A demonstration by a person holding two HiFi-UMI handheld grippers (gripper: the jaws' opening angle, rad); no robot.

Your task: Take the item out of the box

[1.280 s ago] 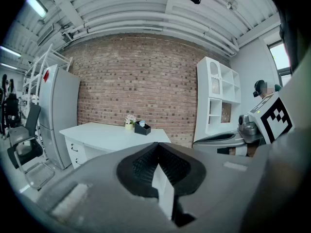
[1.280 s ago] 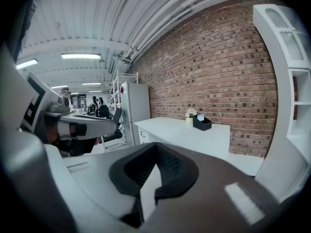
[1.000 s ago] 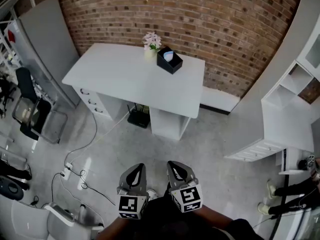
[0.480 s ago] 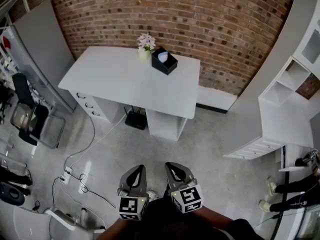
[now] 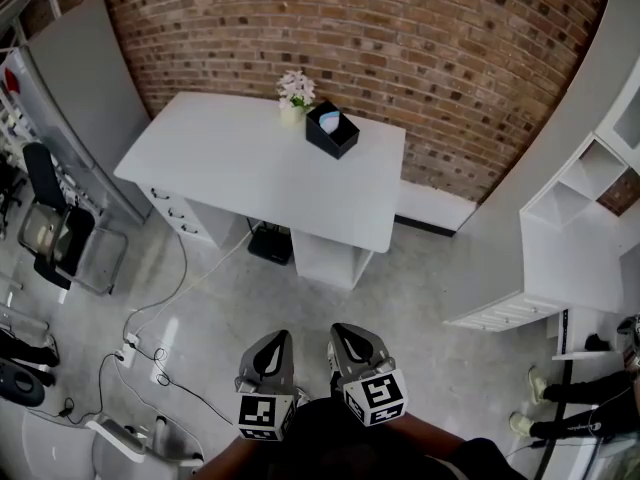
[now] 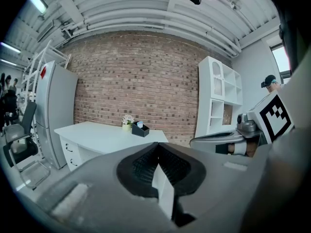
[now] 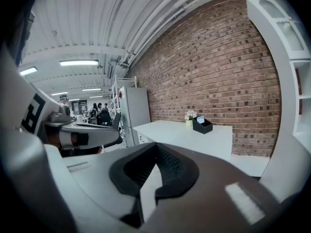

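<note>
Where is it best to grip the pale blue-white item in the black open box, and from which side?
Grip the upper part of the pale blue-white item, which shows above the rim of the black open box; the walls hide the rest. Come from above, probably, since the box opens upward. Its exact shape is too small to tell.

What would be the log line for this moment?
left gripper: shut, empty | right gripper: shut, empty | box: on desk, item inside | grippers: far from desk
</note>
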